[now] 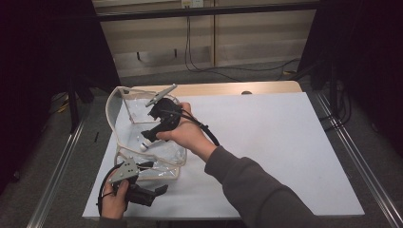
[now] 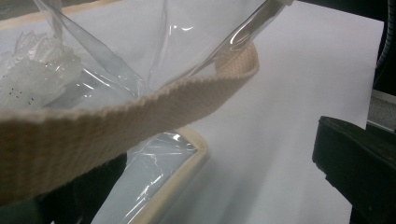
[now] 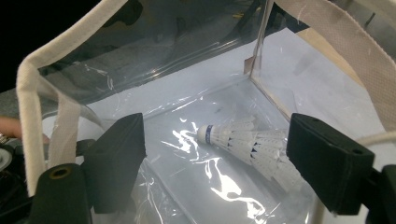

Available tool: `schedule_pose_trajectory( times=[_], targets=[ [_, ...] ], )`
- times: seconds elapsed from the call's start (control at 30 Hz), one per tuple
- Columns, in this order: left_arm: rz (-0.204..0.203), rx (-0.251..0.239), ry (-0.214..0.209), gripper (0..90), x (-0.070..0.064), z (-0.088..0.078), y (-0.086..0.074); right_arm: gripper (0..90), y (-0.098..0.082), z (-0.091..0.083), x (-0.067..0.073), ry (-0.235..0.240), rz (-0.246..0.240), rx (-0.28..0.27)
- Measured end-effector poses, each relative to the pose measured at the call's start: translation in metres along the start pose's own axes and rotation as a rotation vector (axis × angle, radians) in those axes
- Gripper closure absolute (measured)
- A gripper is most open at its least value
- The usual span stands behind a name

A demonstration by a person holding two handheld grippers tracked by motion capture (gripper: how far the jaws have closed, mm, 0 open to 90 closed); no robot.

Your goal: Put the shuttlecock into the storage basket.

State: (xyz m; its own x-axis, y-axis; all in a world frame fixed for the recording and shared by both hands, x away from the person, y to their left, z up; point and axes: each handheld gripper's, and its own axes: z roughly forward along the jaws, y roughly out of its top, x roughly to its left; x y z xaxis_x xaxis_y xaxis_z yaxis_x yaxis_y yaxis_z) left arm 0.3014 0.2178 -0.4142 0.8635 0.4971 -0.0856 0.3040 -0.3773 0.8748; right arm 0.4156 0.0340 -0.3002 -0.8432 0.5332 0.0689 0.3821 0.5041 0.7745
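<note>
- Nearest the camera in the high view, the left gripper [image 1: 159, 190] is held low at the front edge of the white table [image 1: 285, 142], just beside the clear bag [image 1: 124, 107]
- In the left gripper view the bag's cream strap [image 2: 140, 109] is seen lying across, right in front of one black jaw; whether it is pinched cannot be told
- The right gripper [image 1: 151, 135] is held inside the top of the bag, pointed down, with its jaws spread wide and nothing held between them
- The shuttlecock [image 3: 252, 142] is seen just below, lying on its side on the bag's floor between the two jaws but not touched by them
- Its long line runs from the round cork end [image 3: 205, 133] out to the feathers by the one jaw
- The right gripper is much nearer to it than the left
- Nothing else is seen in the bag
</note>
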Motion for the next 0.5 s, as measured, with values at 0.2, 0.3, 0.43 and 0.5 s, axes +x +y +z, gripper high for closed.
schedule_pose_trajectory(
  times=[0.2, 0.3, 0.43, 0.5],
  targets=[
    [0.001, -0.003, 0.001, 3.1, 0.0, 0.0, 0.0, 16.2, -0.005, -0.008, -0.002, 0.026, 0.003, -0.014],
    [0.0, 0.0, 0.003, 3.2, 0.0, 0.0, 0.0, 16.1, -0.007, -0.012, -0.002, 0.035, 0.002, -0.017],
    [0.0, 0.0, 0.003, 3.2, 0.0, 0.0, 0.0, 15.5, -0.008, -0.018, -0.001, 0.041, 0.0, -0.017],
    [0.0, 0.0, 0.003, 3.2, 0.0, 0.0, 0.0, 15.2, -0.008, -0.021, -0.001, 0.041, -0.002, -0.02]
  ],
)
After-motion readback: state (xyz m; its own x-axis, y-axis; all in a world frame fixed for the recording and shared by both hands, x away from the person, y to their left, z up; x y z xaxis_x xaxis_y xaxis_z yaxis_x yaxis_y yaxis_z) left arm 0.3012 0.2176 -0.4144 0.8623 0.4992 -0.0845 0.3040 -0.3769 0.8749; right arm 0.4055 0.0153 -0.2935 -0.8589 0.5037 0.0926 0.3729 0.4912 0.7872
